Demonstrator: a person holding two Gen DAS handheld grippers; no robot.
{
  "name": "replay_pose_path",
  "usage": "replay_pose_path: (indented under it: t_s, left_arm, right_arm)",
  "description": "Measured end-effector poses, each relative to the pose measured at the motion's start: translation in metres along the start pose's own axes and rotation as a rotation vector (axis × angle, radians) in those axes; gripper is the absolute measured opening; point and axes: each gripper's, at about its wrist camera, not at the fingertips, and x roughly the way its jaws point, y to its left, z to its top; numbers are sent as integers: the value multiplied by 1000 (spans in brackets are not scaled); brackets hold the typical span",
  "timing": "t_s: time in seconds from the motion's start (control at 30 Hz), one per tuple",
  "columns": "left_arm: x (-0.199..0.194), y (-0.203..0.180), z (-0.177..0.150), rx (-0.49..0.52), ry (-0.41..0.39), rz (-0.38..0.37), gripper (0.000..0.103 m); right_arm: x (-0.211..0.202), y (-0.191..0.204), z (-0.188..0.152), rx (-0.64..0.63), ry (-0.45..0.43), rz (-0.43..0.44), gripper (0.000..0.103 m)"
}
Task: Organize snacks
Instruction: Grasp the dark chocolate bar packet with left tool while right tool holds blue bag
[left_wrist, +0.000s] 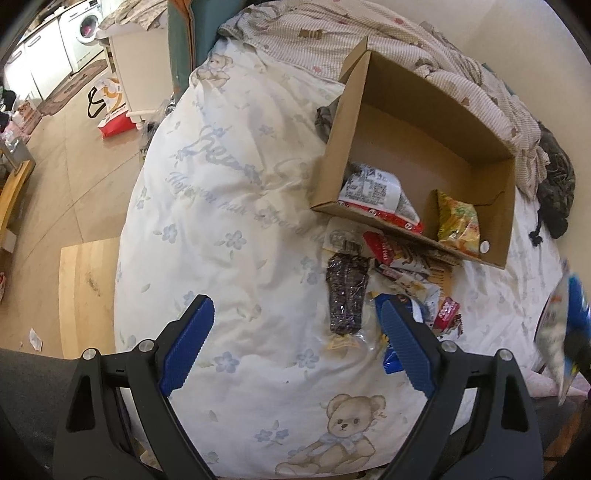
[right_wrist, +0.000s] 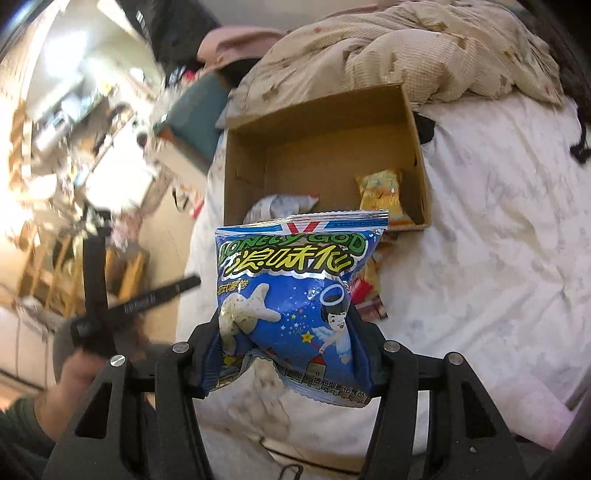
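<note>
An open cardboard box (left_wrist: 436, 122) (right_wrist: 332, 147) lies on the bed and holds a white-and-red packet (left_wrist: 380, 195) and a yellow packet (left_wrist: 458, 221) (right_wrist: 382, 192). Loose snacks lie in front of it, among them a dark wrapped bar (left_wrist: 345, 295) and small red packets (left_wrist: 447, 310). My left gripper (left_wrist: 295, 314) is open and empty, just above the quilt beside the dark bar. My right gripper (right_wrist: 286, 332) is shut on a blue "Lonely God" snack bag (right_wrist: 295, 295), held in the air in front of the box. That bag shows blurred at the right edge of the left wrist view (left_wrist: 565, 325).
A white quilt with bear prints (left_wrist: 229, 206) covers the bed. A crumpled beige blanket (right_wrist: 443, 48) and dark clothes (left_wrist: 554, 184) lie behind the box. The bed's left edge drops to a tiled floor (left_wrist: 74, 177) with a wooden board (left_wrist: 88, 288).
</note>
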Motion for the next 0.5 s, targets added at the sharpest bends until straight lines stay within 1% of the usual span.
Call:
replay_pose_path:
  t_s: [0.1,0.2,0.23,0.3,0.33,0.4,0.5]
  left_arm:
    - [9,-3,-1,20,13,18,90]
    - [25,-13,-2,68,30,51,89]
    - [32,-19,-2,93,43,61,89]
    - [48,-30,-2,141,82,65,83]
    - [57,-36,-2,157,110,61,82]
    - [73,-44,-3,160,150,53,82]
    - [93,-57,-4,180,182,48,82]
  right_arm:
    - [6,-17,0,51,-51,-8,59]
    - [10,-30,-3,89,-52,-40,59]
    - [13,-32,-2,95,-52,-54,59]
    - [14,-32,0,92,-58,-60,59]
    - [13,-32,1,92,-62,-57,59]
    - [16,-32,3,85,-60,-57,59]
    - [18,-35,4,91,-44,-59,59]
